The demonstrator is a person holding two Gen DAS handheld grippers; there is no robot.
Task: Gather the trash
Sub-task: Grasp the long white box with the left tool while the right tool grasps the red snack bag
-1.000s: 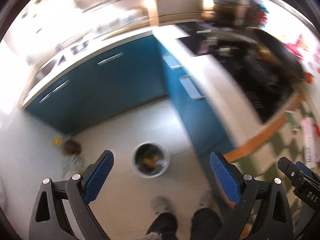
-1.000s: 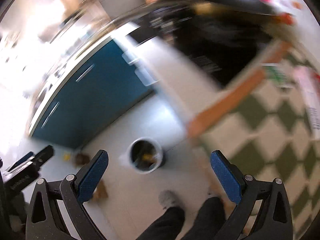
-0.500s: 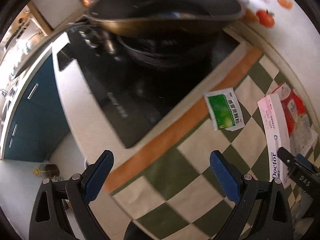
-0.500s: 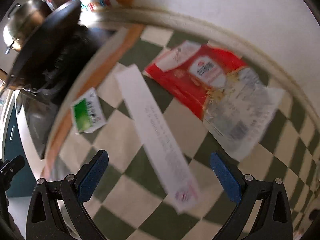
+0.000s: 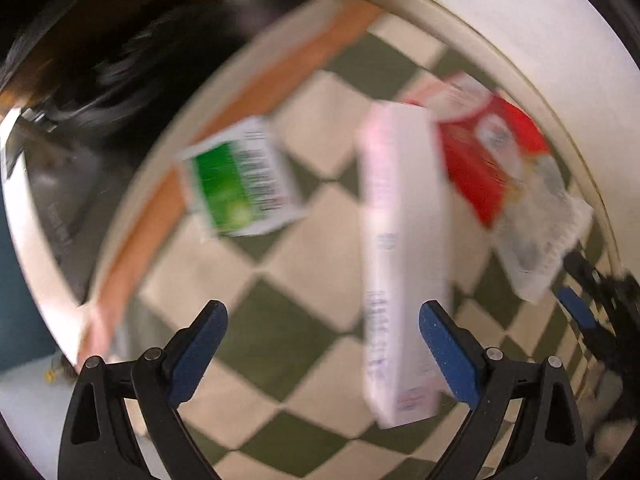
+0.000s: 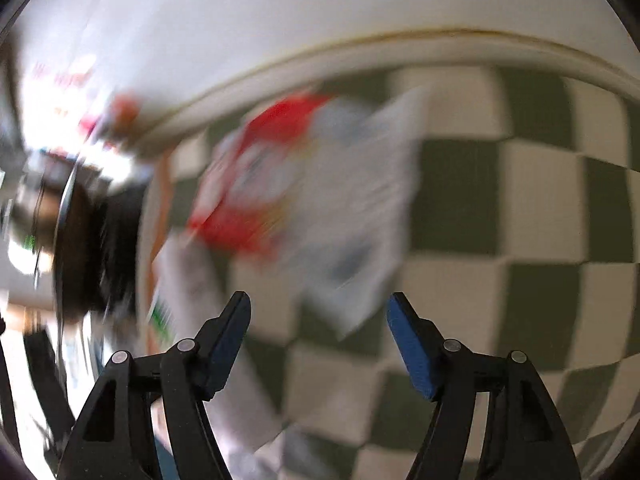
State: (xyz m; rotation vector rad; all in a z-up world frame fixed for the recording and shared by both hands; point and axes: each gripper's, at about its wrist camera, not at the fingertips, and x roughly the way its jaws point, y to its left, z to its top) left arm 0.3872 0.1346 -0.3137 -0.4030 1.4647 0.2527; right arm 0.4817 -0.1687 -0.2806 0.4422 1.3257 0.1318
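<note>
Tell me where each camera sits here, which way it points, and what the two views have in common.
Left wrist: on the left gripper, looking down its open fingers at the checkered cloth, with the green packet, long white box and red-and-white bag; the right gripper shows at the right edge.
Right wrist: on the right gripper, open, facing the bag by the white wall; no hand or body shows.
Shared: bag, white box, cloth, all motion-blurred.
</note>
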